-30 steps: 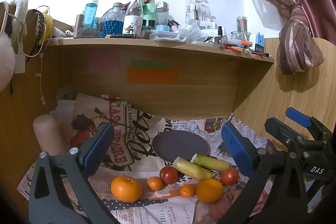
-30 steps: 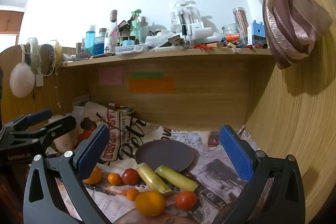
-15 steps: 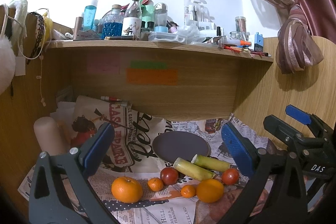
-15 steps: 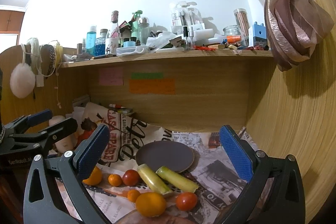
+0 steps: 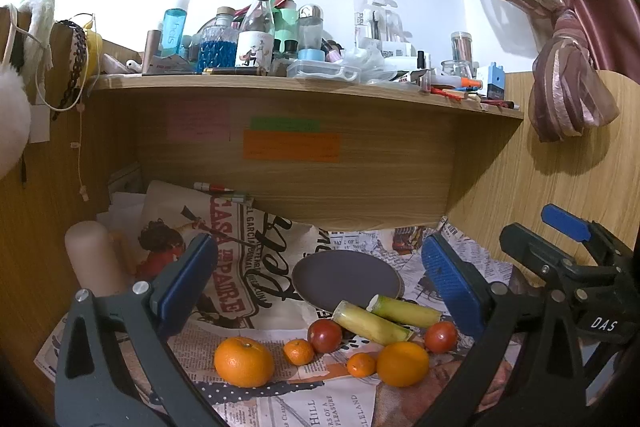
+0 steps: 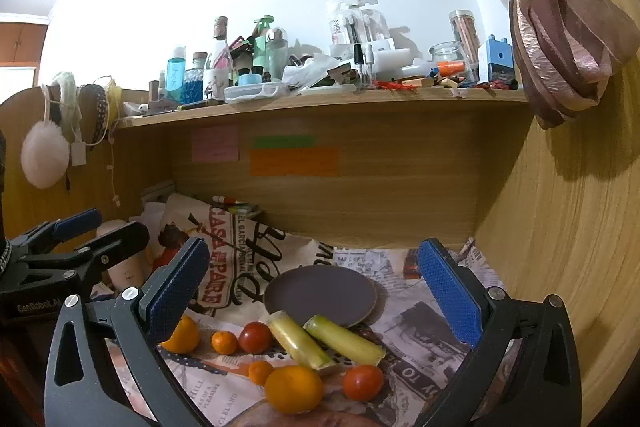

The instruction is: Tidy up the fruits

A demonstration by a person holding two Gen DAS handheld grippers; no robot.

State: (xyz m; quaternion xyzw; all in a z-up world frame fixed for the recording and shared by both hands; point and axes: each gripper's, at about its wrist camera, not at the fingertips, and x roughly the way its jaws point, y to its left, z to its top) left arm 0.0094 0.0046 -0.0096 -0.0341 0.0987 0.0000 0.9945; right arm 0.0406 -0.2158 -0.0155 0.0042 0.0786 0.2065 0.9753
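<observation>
Newspaper-covered desk (image 5: 304, 403) | fruits (image 5: 328, 335) ahead, between left tongs (image 5: 320, 283) | right tongs (image 6: 316, 287) | both wide, empty

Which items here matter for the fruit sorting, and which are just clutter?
Job:
oranges
mandarins
tomatoes
yellow-green sticks
plate

Lying about:
shelf bottles
sticky notes
newspaper
curtain
candle
</observation>
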